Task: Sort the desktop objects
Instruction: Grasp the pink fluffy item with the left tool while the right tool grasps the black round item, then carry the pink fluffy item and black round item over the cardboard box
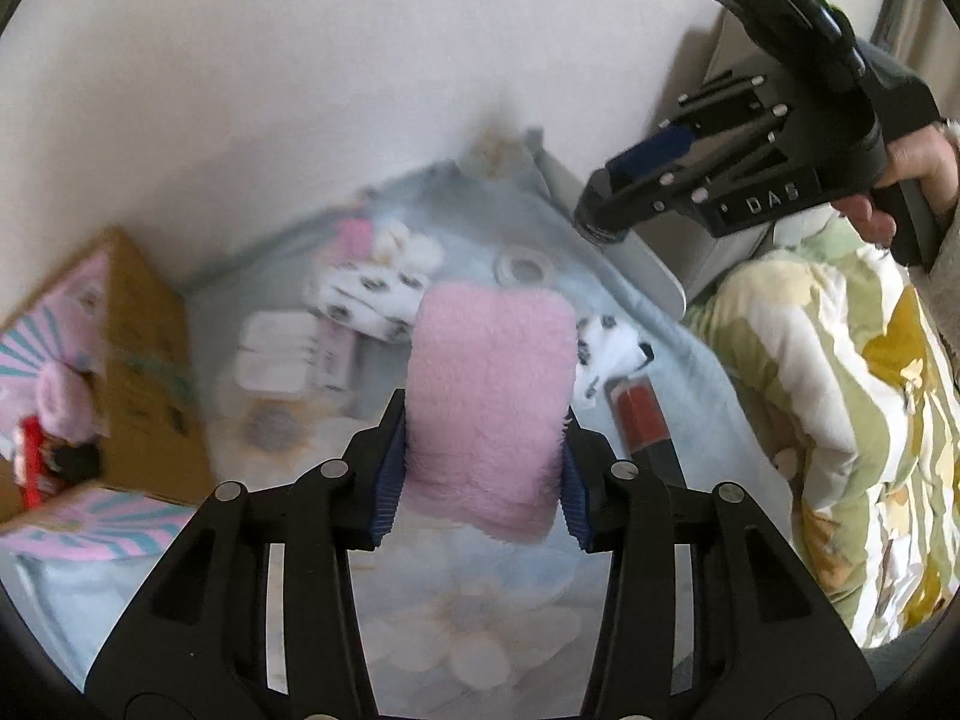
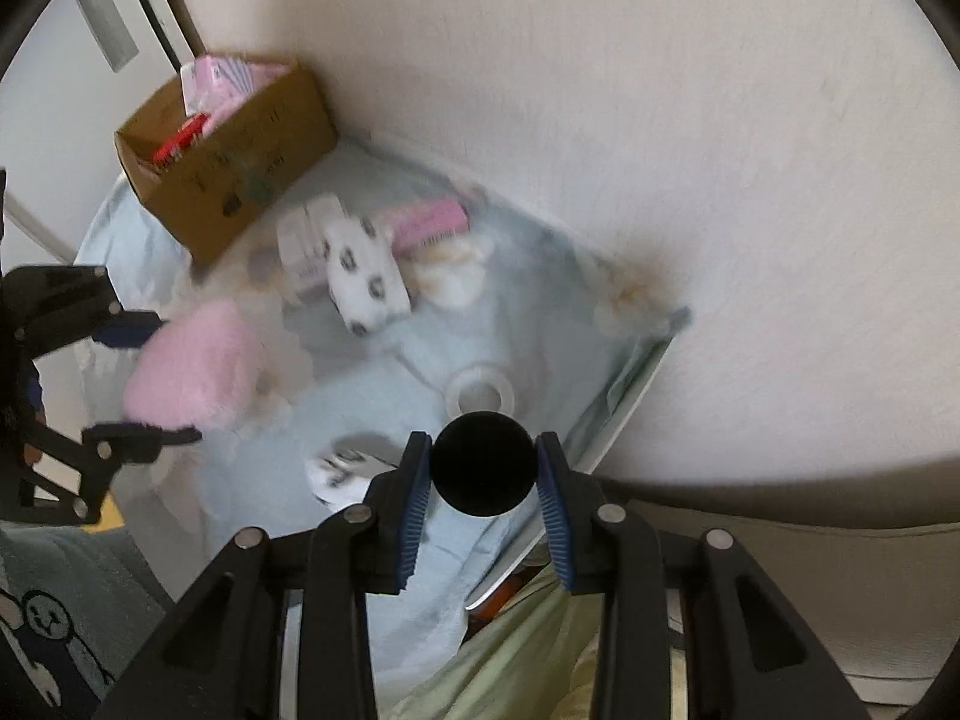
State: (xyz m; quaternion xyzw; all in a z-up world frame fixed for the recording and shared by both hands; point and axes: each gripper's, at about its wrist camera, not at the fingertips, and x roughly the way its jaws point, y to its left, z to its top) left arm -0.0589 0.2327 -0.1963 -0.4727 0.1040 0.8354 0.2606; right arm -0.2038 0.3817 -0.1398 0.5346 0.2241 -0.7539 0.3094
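My left gripper (image 1: 480,450) is shut on a fluffy pink cloth (image 1: 489,402) and holds it above the blue table cloth (image 1: 690,384). The right wrist view shows it at the left, with the pink cloth (image 2: 192,372) between the fingers. My right gripper (image 2: 485,471) is shut on a round black object (image 2: 485,463), seen end-on. In the left wrist view the right gripper (image 1: 606,228) hangs high at the upper right. A white tape roll (image 2: 480,396) lies just beyond it. Spotted white socks (image 2: 363,276) lie mid-table.
A cardboard box (image 2: 234,180) with pink and red items stands at the table's far left by the wall. White packets (image 1: 282,354), a pink comb (image 2: 429,222) and a red-and-black tube (image 1: 645,420) lie on the cloth. A green patterned quilt (image 1: 840,420) borders the right.
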